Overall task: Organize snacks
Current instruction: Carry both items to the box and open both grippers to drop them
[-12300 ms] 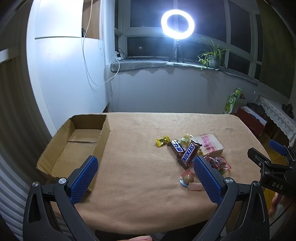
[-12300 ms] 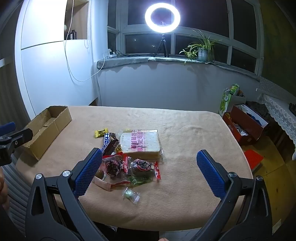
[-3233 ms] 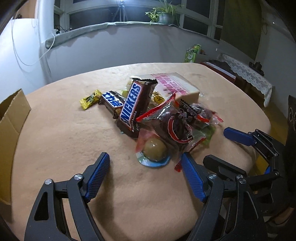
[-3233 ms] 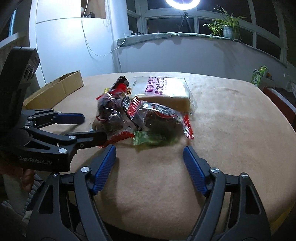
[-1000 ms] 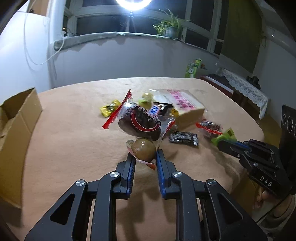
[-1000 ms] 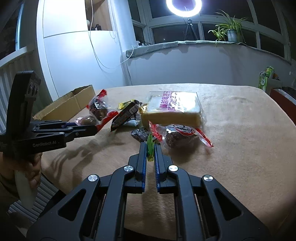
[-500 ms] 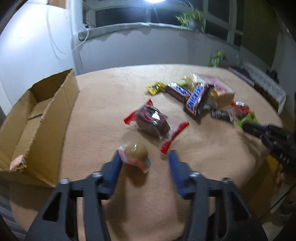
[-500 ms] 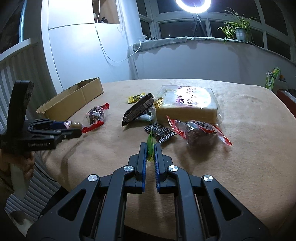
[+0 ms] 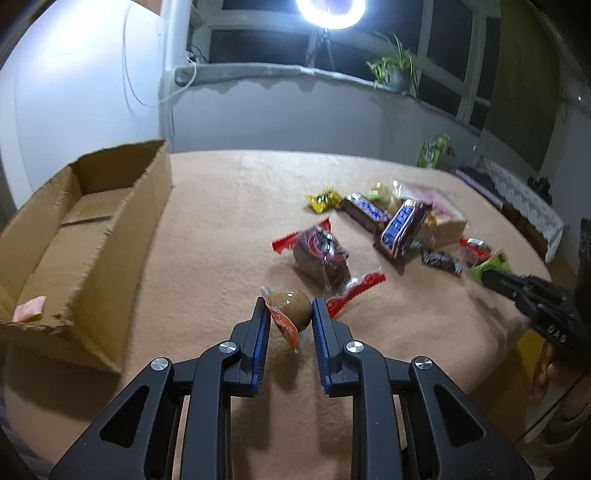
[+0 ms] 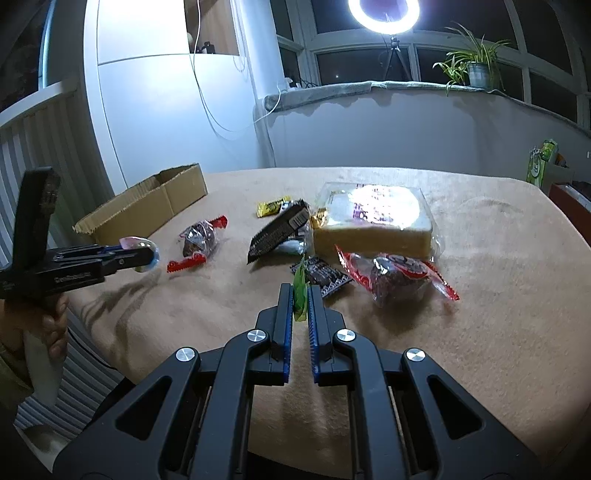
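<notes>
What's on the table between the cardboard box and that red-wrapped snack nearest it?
Nothing: in the left wrist view, only bare tan tablecloth lies between the cardboard box and the red-wrapped snack.

A ring light [image 10: 384,13] by the dark window is flooding both views with cold white light, blowing out to pure glare. It is bouncing hard off the bread packet [image 10: 373,214], washing out its print. The left claw [image 10: 147,254] is casting long streaky shadows across the desk [image 10: 480,240]. Fisheye distortion is bending walls, and corners are falling black. The left wrist view is smearing the far snacks slightly.
</notes>
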Demonstrator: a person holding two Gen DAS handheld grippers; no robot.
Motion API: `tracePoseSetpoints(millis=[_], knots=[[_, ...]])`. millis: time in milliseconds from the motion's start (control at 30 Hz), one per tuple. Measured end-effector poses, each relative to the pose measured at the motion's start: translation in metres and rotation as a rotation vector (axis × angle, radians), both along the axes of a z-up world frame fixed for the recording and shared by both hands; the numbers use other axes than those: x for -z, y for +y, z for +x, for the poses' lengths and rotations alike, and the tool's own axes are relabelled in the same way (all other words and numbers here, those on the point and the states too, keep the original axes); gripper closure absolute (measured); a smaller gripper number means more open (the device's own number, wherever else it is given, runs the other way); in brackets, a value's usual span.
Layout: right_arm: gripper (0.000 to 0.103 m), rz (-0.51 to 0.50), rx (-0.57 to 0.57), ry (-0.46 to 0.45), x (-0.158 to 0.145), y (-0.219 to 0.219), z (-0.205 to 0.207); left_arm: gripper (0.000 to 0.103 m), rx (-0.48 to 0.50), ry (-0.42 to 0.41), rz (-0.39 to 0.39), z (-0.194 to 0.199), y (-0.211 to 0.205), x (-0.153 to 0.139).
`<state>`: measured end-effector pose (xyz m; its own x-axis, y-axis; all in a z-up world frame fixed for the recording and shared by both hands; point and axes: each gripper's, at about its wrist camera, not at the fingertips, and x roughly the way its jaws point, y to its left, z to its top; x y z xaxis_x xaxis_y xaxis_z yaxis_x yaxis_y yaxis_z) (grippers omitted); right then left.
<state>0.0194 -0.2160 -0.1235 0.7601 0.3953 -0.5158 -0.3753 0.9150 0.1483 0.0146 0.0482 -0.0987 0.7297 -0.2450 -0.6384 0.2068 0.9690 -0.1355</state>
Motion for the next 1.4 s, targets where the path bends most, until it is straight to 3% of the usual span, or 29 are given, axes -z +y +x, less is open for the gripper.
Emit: tracePoseSetpoints(millis=[367,700,1100,1400], knots=[[0.095,0.005,-0.001,-0.046,-0.026,0.011,-0.001,0.082,-0.032,-0.112,0.009,-0.027,0.015,-0.038],[0.095,-0.005,-0.068,-0.066,-0.049,0.059,0.011,0.082,-0.129,-0.187,-0.003,-0.04,0.058,-0.058],[0.095,-0.013,-0.306,-0.089,-0.072,0.183,0.037,0.082,-0.291,-0.212,-0.022,-0.039,0.146,-0.059],[0.095,-0.003,-0.471,-0.154,-0.09,0.288,0.06,0.081,-0.307,-0.211,-0.024,-0.014,0.174,-0.057]])
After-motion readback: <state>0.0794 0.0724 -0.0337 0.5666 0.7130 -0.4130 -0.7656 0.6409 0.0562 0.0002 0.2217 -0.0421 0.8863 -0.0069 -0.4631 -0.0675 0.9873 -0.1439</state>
